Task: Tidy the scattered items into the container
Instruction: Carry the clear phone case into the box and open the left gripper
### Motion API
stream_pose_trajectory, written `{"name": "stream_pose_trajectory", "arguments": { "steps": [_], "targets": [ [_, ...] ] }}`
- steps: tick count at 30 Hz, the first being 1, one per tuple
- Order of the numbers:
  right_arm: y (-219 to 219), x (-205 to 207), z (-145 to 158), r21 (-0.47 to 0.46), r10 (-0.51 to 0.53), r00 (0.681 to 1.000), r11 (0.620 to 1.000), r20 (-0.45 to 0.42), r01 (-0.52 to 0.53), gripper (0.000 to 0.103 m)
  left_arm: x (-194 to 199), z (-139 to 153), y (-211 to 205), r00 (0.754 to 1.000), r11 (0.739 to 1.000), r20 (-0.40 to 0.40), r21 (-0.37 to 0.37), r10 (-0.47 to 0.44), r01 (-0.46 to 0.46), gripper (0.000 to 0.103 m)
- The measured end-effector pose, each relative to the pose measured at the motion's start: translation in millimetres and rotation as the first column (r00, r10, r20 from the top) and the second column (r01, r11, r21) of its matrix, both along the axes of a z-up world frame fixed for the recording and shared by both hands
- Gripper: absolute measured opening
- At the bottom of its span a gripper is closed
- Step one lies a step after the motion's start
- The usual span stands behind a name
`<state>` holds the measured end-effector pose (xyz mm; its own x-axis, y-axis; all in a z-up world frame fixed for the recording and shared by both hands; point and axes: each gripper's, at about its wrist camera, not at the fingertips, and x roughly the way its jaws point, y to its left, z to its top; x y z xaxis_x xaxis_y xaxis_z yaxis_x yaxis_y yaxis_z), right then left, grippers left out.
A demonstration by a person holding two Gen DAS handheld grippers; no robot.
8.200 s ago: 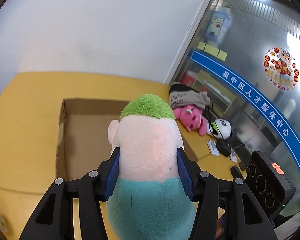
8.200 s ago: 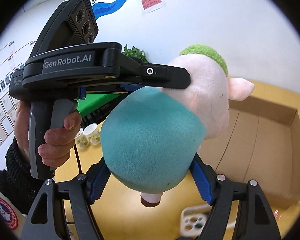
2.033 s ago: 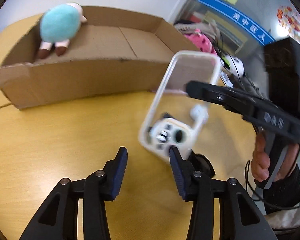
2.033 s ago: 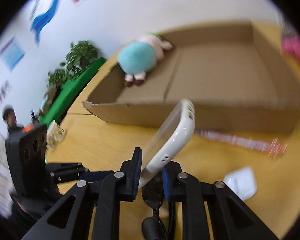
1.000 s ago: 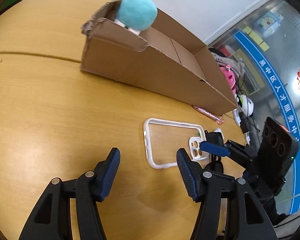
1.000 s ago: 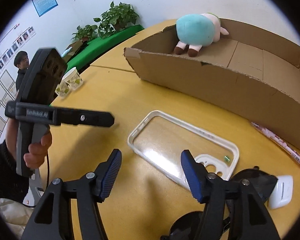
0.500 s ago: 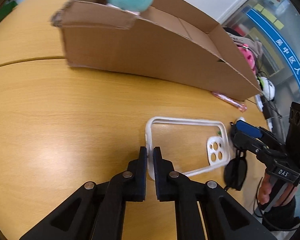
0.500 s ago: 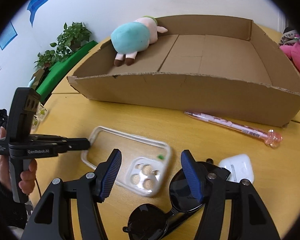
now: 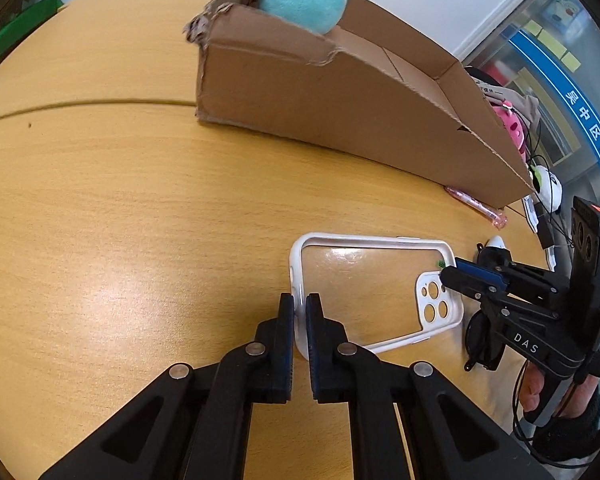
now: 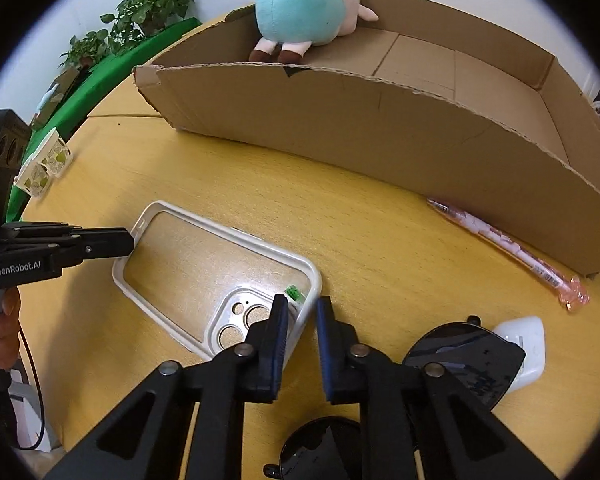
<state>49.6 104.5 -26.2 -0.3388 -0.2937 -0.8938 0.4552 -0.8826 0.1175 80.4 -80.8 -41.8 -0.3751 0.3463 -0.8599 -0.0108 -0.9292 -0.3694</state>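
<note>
Left gripper clenched on phone case rim; right gripper straddles opposite end, unclamped — next: lift into cardboard box.

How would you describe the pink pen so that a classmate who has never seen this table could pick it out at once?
Start at the big cardboard box on the yellow table. Along the foot of its near wall, toward the right end, lies the pen, flat on the wood. It is the only long, thin, pink thing there, unlike the white earbud case and dark sunglasses nearby.
</note>
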Motion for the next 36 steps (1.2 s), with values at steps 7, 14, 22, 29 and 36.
{"name": "stream_pose_trajectory", "arguments": {
  "steps": [7, 14, 22, 29, 36],
  "targets": [
    [16.4, -2.7, 40.7, -0.058, -0.058, 0.992, 0.997, -0.11, 0.051, 0.009, -14.5, 58.2, 14.6, 0.991, 0.999, -0.131, -0.026, -0.035, 0.032, 0.005],
    [43.1, -39.4, 125.8, -0.106, -0.109, 0.95, 0.991, -0.292, 0.081, 0.009, -76.8, 156.6, 39.6, 0.938, 0.99, -0.325, -0.106, -0.121, 0.091, 0.005],
    [70.1, -127.4, 207.6, -0.129, -0.16, 0.907, 0.985, -0.388, 0.119, 0.009, -186.4, 221.9, 68.1, 0.914, 0.981, -0.37, -0.156, -0.167, 0.116, 0.005],
    [85.2, -223.8, 204.6, -0.122, -0.18, 0.931, 0.981, -0.317, 0.148, 0.007, -283.4, 199.0, 86.4, 0.95, 0.98, -0.276, -0.172, -0.146, 0.1, 0.005],
    [88.5, -306.7, 140.7, -0.081, -0.201, 0.96, 0.979, -0.194, 0.189, 0.007, -355.8, 127.7, 100.7, 0.984, 0.968, -0.124, -0.233, -0.128, 0.096, 0.005]
  ]
}}
